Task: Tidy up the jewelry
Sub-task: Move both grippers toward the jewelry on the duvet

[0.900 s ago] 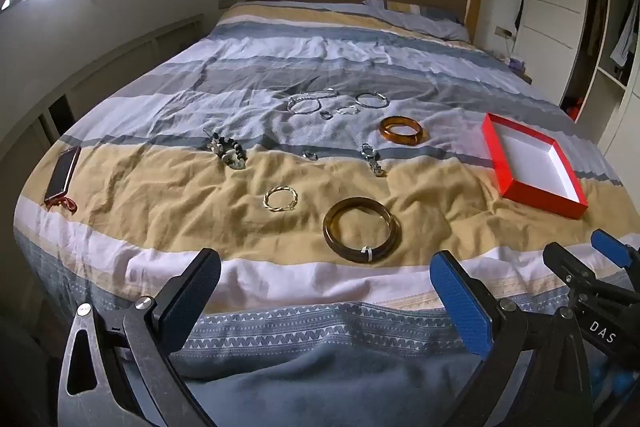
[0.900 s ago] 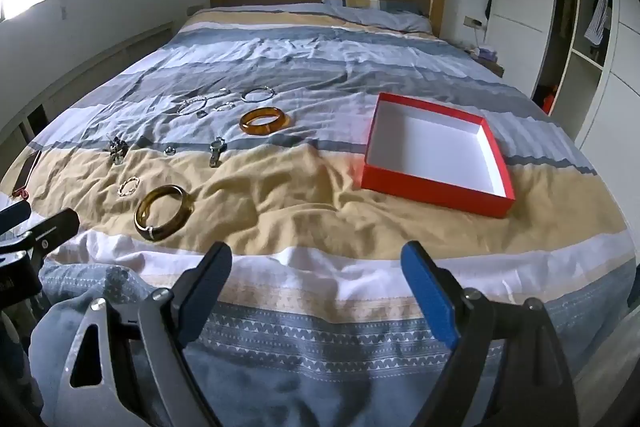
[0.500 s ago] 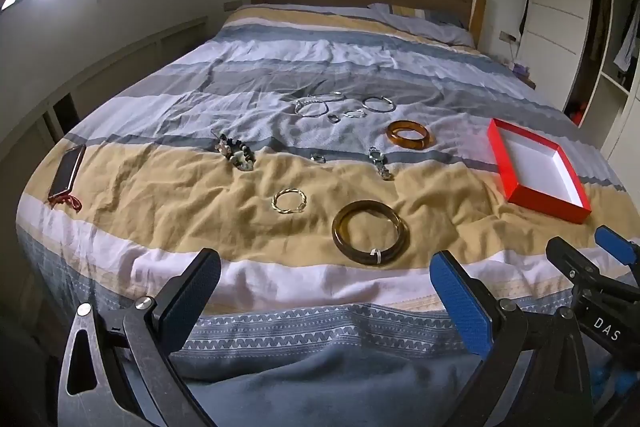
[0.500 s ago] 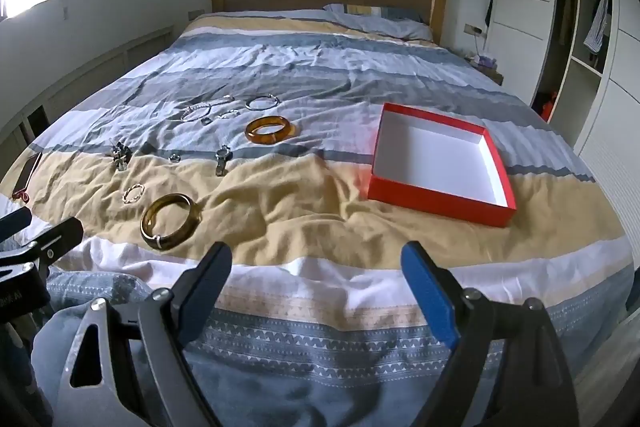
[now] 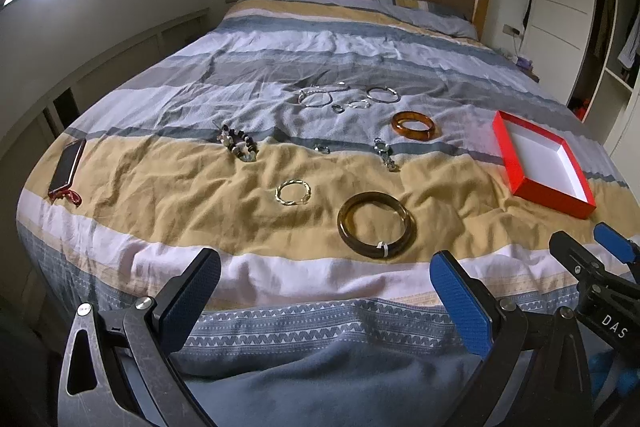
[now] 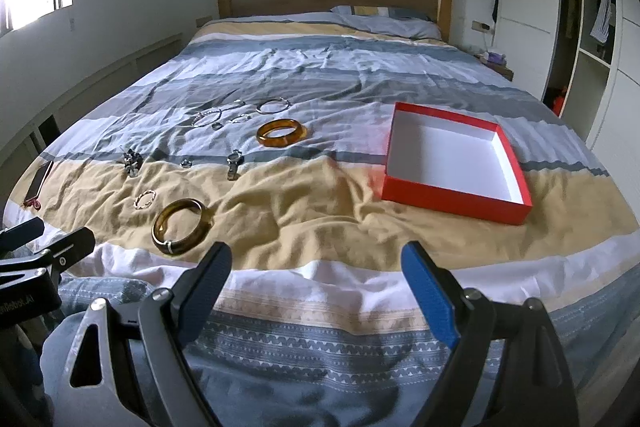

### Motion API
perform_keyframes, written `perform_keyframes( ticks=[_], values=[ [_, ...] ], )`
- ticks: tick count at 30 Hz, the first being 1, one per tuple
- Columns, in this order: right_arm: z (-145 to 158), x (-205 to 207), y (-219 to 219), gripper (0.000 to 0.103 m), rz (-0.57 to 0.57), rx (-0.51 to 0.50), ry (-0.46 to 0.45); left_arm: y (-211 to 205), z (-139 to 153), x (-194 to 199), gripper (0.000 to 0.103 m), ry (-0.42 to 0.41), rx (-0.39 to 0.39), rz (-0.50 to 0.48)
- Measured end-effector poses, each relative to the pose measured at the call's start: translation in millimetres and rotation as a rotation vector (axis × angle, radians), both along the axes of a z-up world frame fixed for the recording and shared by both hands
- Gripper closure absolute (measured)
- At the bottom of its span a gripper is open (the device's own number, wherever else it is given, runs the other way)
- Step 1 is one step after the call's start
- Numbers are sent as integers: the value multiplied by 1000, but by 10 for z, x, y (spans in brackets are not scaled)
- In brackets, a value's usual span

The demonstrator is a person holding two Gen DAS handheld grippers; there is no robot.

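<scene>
The left hand-held gripper [image 5: 324, 291] is released, jaws spread and empty, above the foot of the bed [image 5: 280, 279]. The right hand-held gripper [image 6: 316, 275] is likewise released. In the left view its body reads "DAS"; the remainder is cut off. The right view shows mirrored lettering on the left unit, not legible. The dark bangle [image 5: 376, 223] lies nearest, carrying a small white tag. The amber bangle [image 6: 282, 133] lies farther back. The red box [image 6: 454, 163] stands open beside them. Small silver pieces [image 5: 348, 97] are indistinct.
</scene>
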State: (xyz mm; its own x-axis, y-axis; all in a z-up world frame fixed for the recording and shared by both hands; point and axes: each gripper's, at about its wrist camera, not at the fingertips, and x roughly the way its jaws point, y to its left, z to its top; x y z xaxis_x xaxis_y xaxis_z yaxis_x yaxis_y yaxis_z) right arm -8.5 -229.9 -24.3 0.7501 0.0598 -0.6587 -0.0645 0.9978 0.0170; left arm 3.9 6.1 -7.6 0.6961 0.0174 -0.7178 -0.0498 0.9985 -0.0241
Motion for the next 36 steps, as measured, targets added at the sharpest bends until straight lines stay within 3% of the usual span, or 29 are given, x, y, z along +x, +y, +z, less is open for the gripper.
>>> perform_keyframes(
  ticks=[10, 36],
  values=[
    [-81, 82, 32, 17, 7, -6, 15, 231, -52, 26, 1, -4, 2, 68],
    [-289, 435, 496, 19, 184, 32, 74, 639, -370, 509, 1, 71, -21, 130]
  ],
)
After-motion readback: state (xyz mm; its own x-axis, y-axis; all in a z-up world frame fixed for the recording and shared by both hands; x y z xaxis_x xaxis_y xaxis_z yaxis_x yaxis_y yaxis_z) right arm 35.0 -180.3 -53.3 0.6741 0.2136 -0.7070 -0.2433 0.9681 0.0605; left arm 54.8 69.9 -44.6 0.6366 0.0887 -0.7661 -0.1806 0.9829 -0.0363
